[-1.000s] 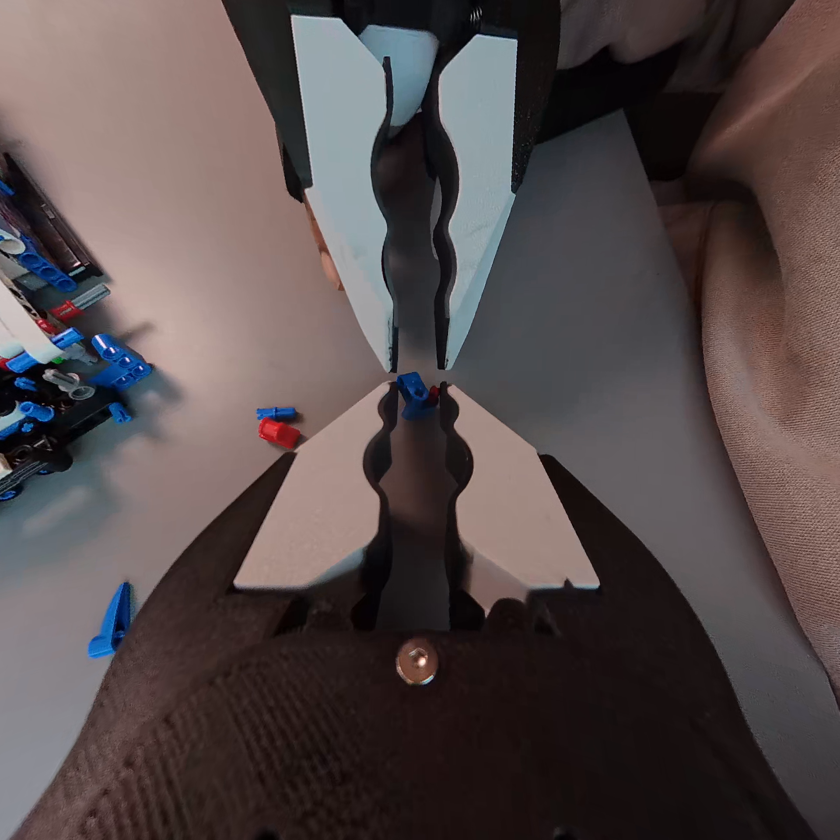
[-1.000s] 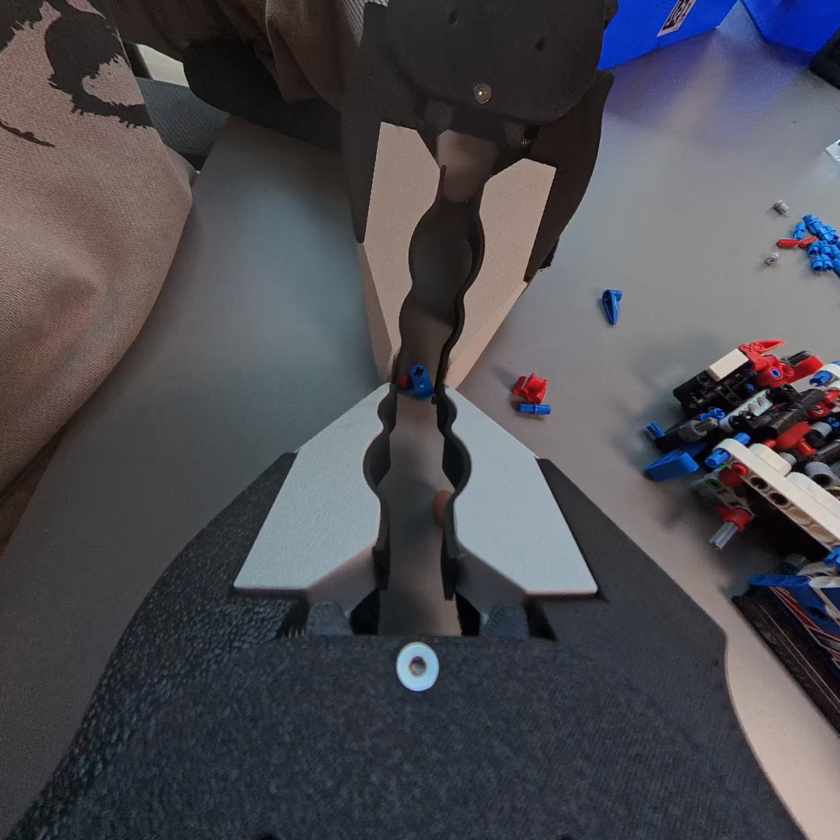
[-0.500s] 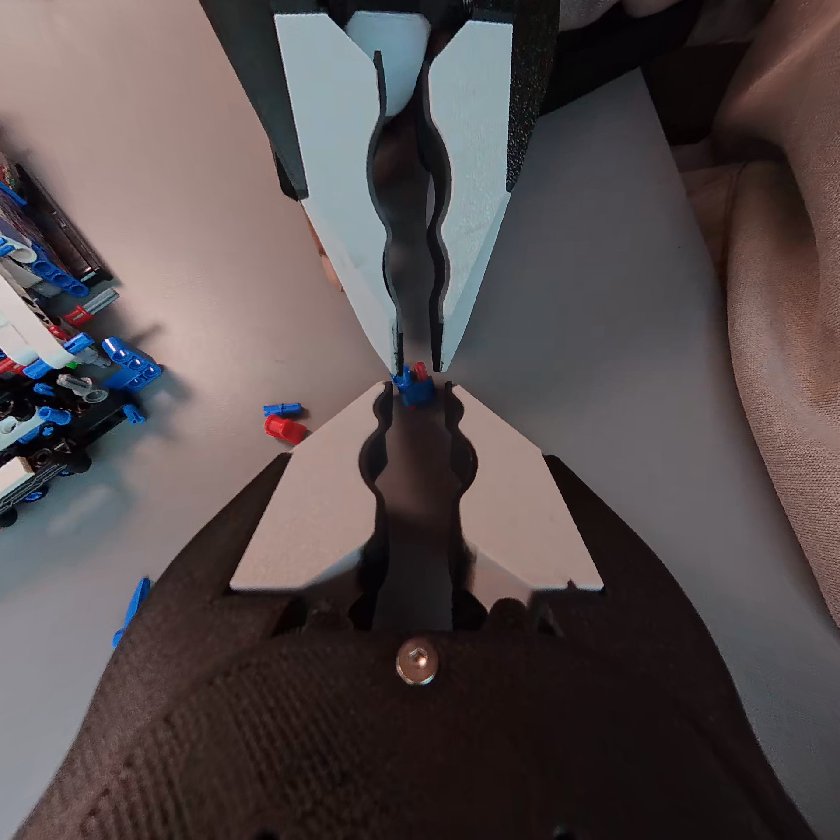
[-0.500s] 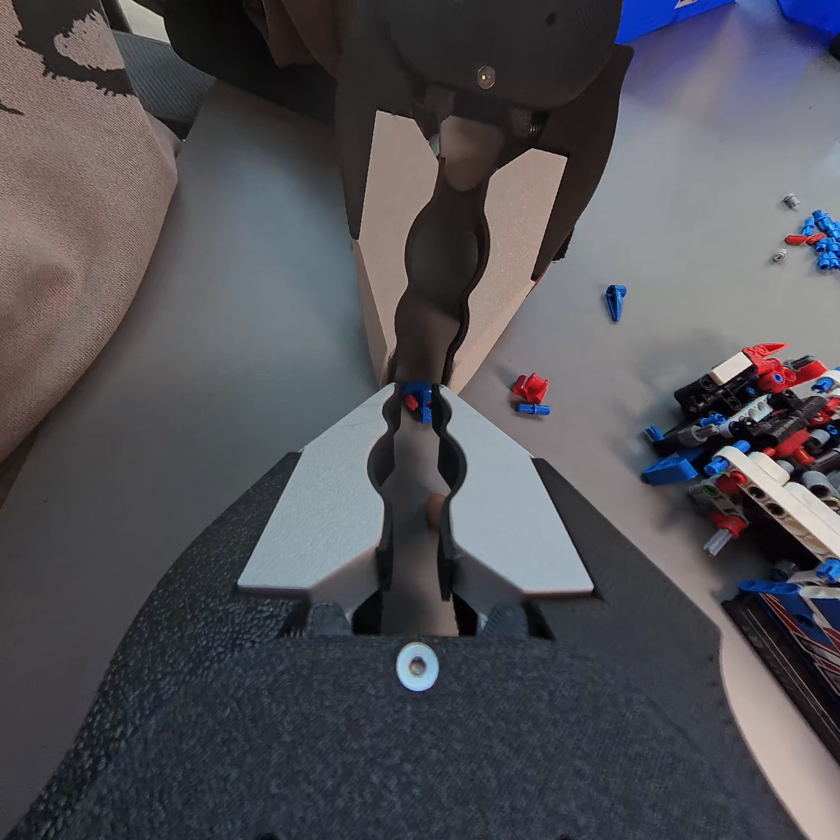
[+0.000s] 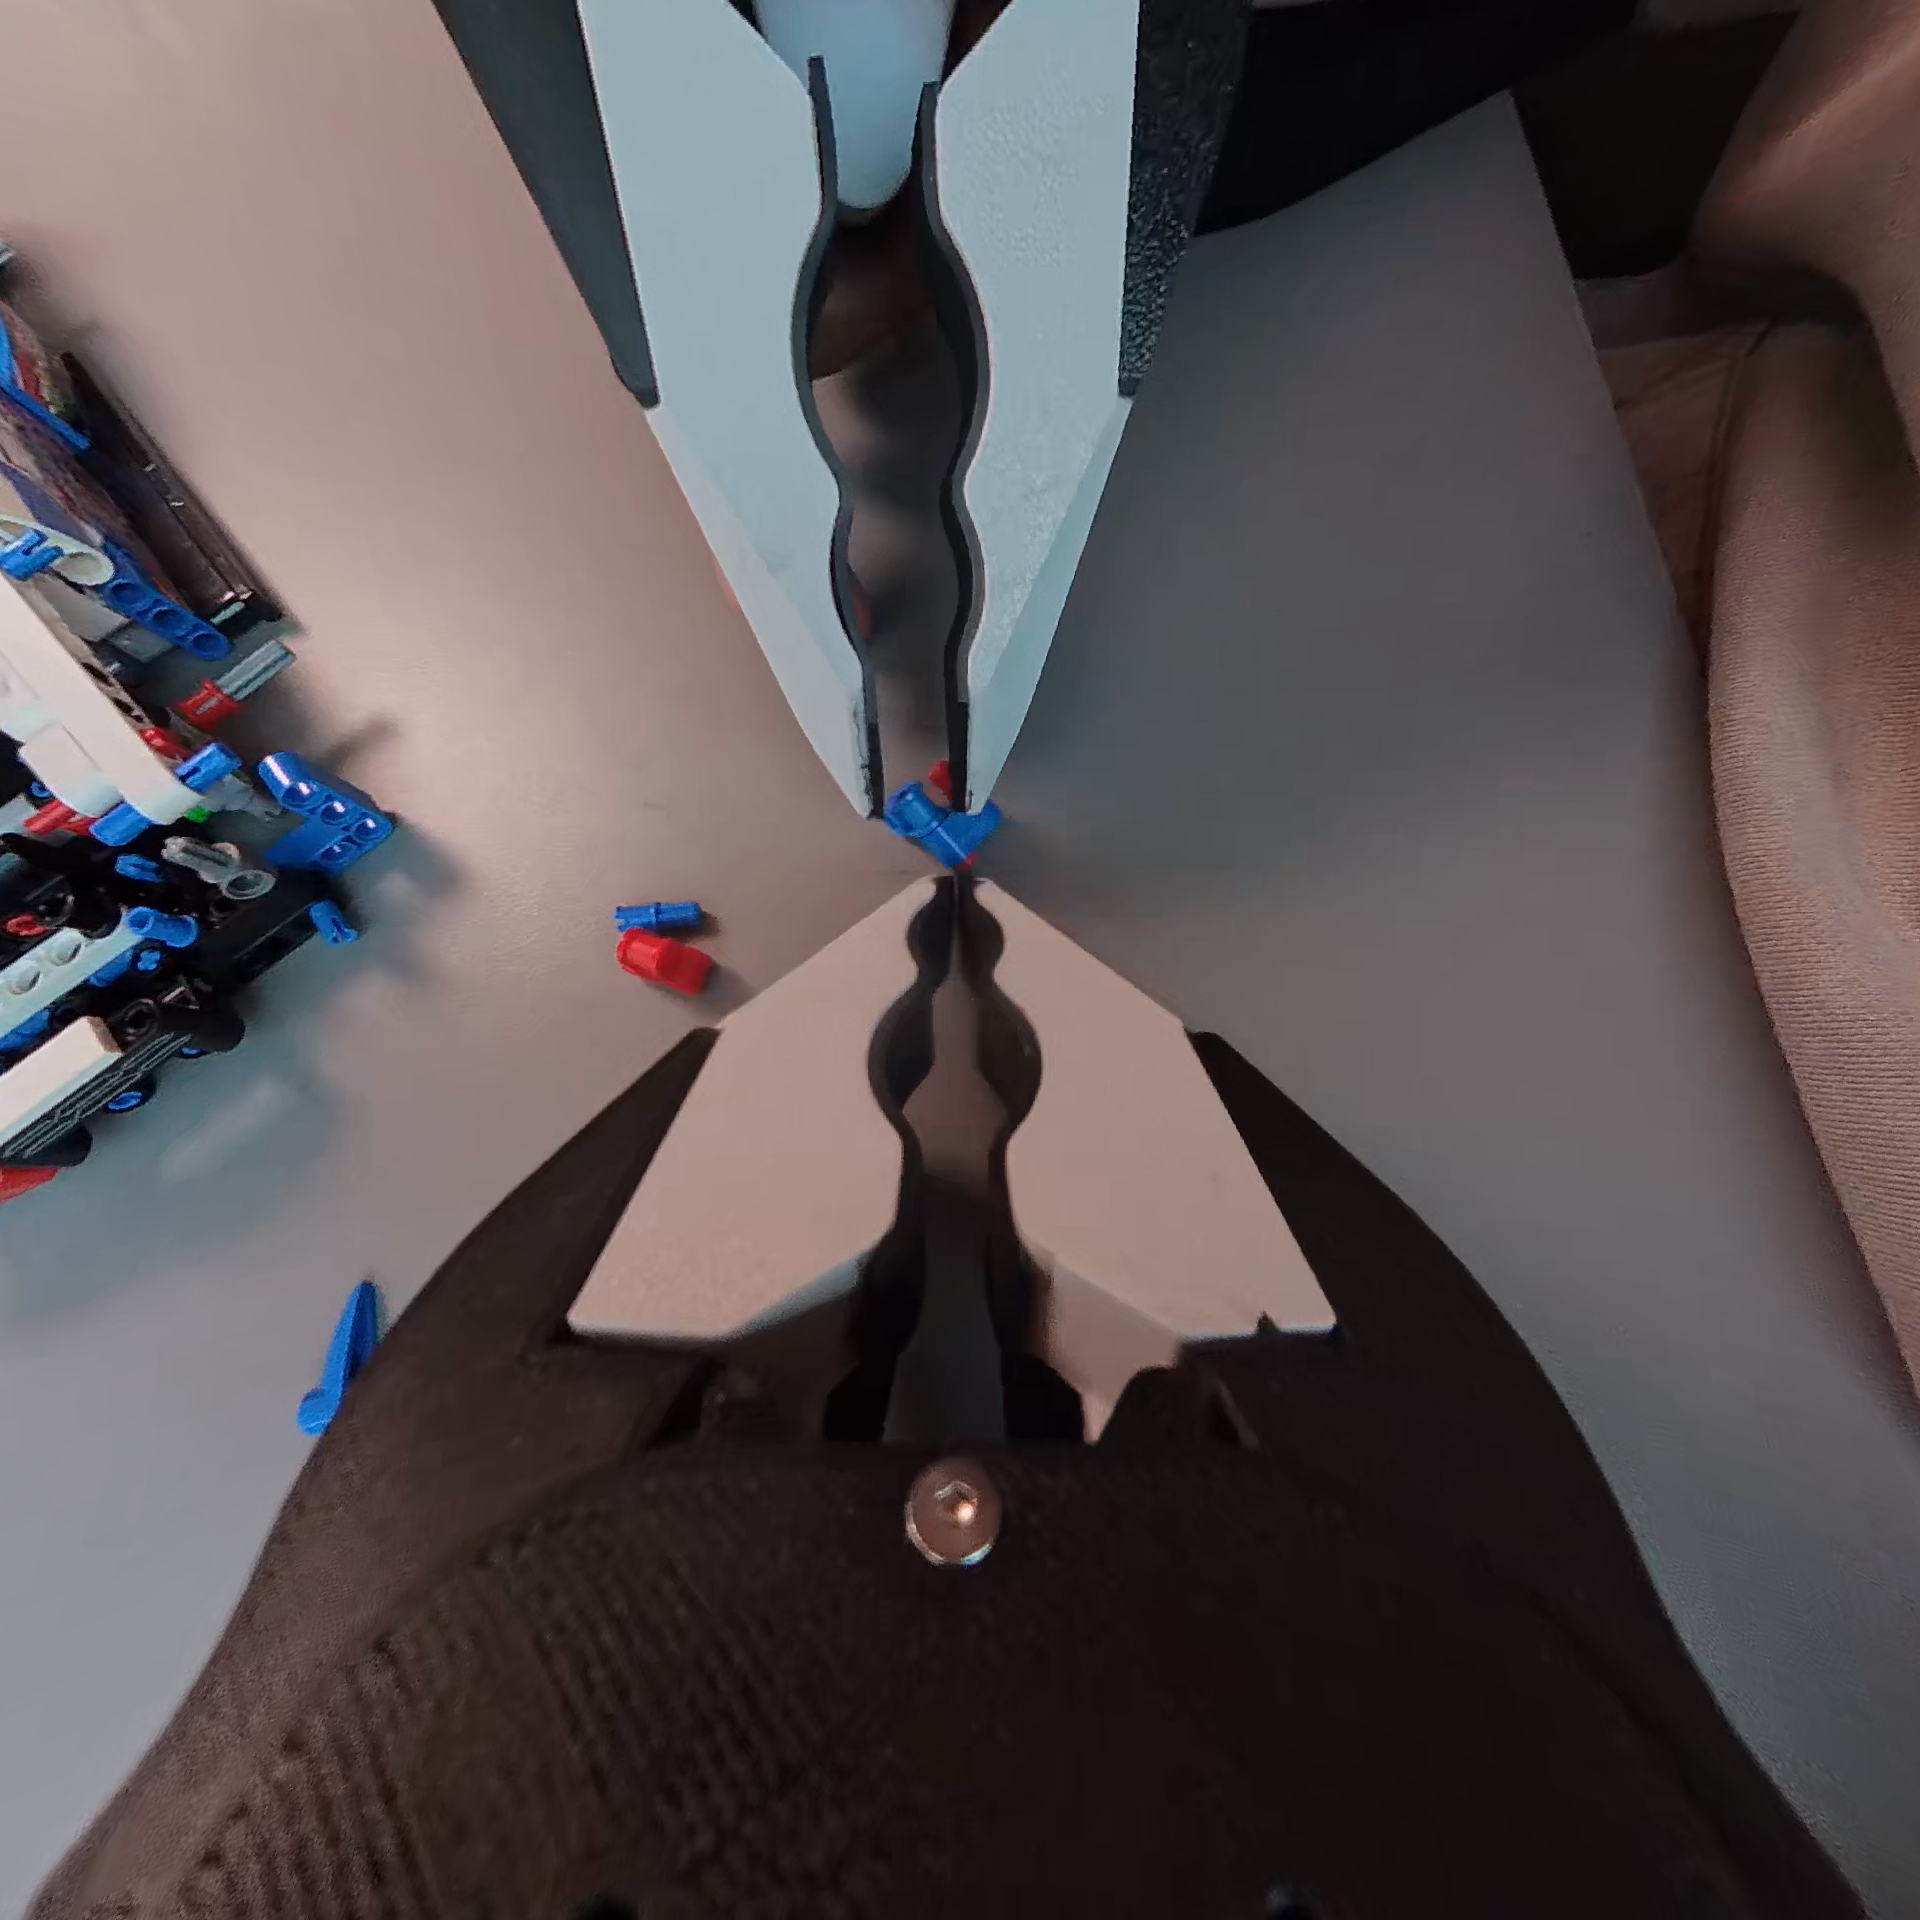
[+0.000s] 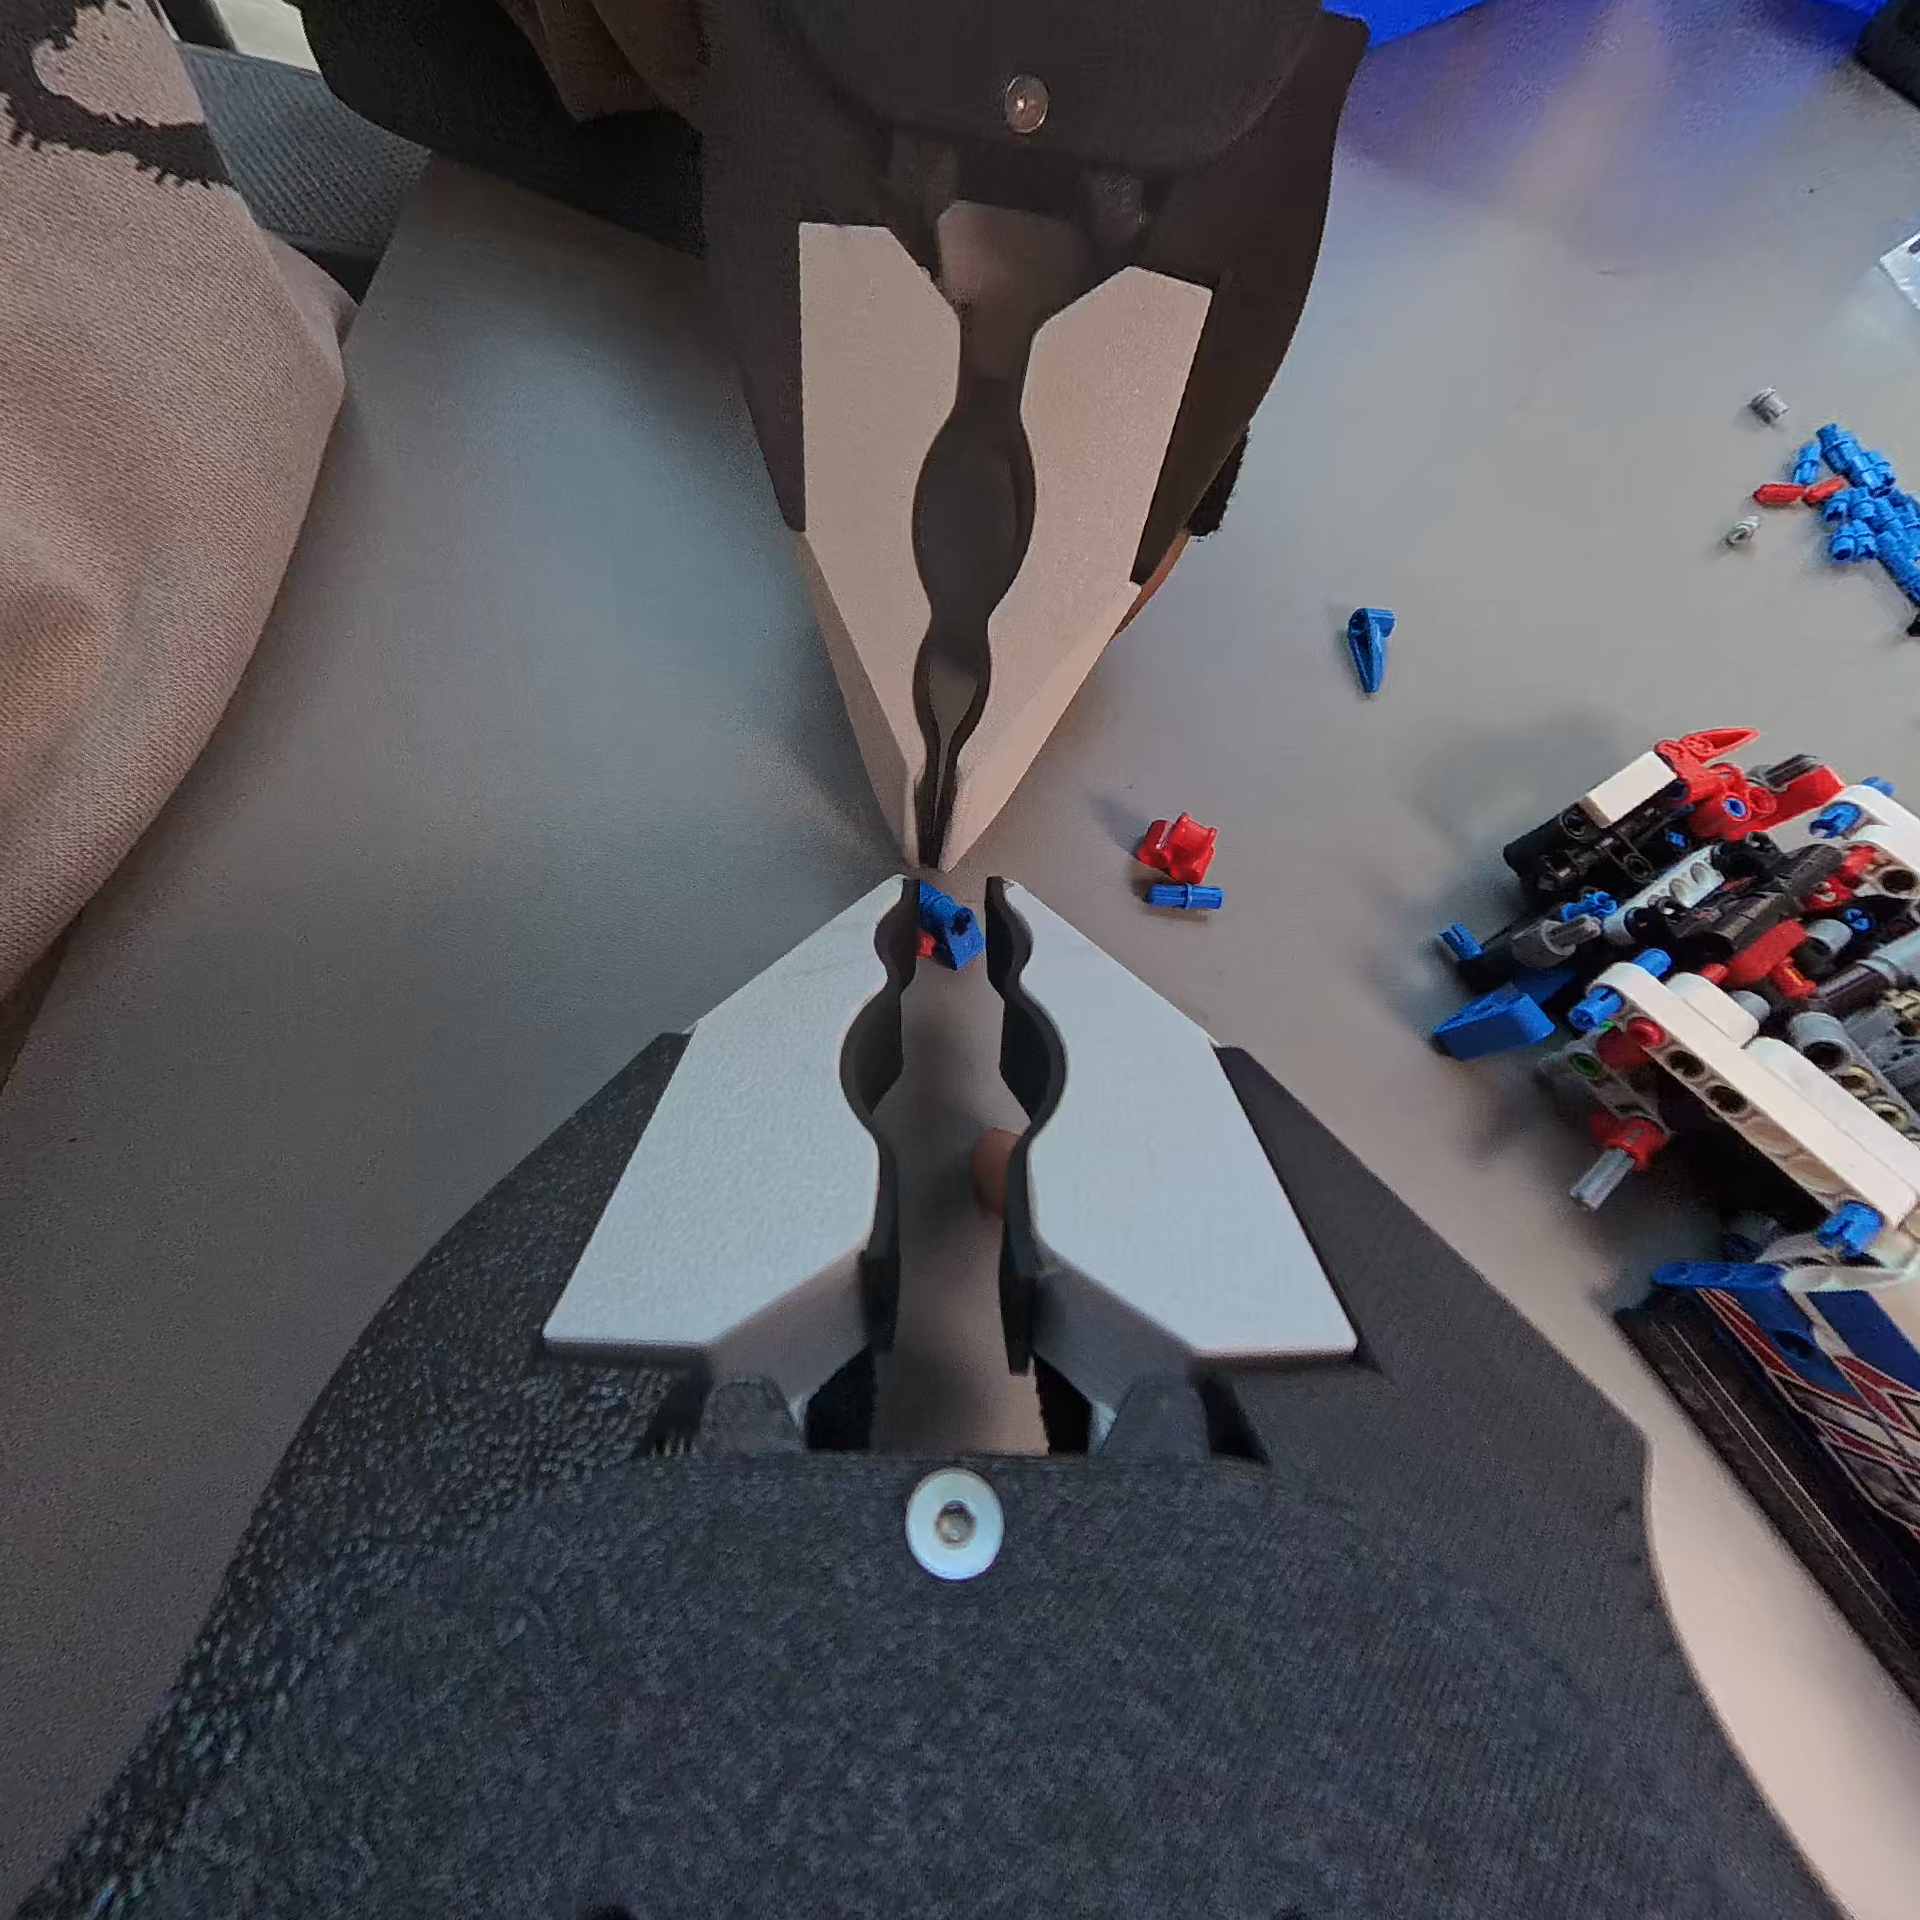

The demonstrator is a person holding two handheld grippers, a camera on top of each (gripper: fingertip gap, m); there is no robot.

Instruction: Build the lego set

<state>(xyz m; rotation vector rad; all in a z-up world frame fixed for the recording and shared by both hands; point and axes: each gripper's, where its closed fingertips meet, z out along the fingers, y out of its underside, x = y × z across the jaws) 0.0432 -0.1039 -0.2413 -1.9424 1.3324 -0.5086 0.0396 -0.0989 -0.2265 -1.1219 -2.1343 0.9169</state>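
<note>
Left gripper (image 5: 956,883) pinched together, empty; right gripper (image 6: 948,902) a little apart, blue piece (image 6: 949,925) between its tips. Bare table (image 6: 582,644) beside them.

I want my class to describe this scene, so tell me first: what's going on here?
A person is building a lego set with two handheld grippers. The right gripper pinches a small blue piece with a red bit in it above the grey table. The left gripper, jaws shut, points tip to tip at that piece. A half-built model and a loose red piece lie nearby.
</note>
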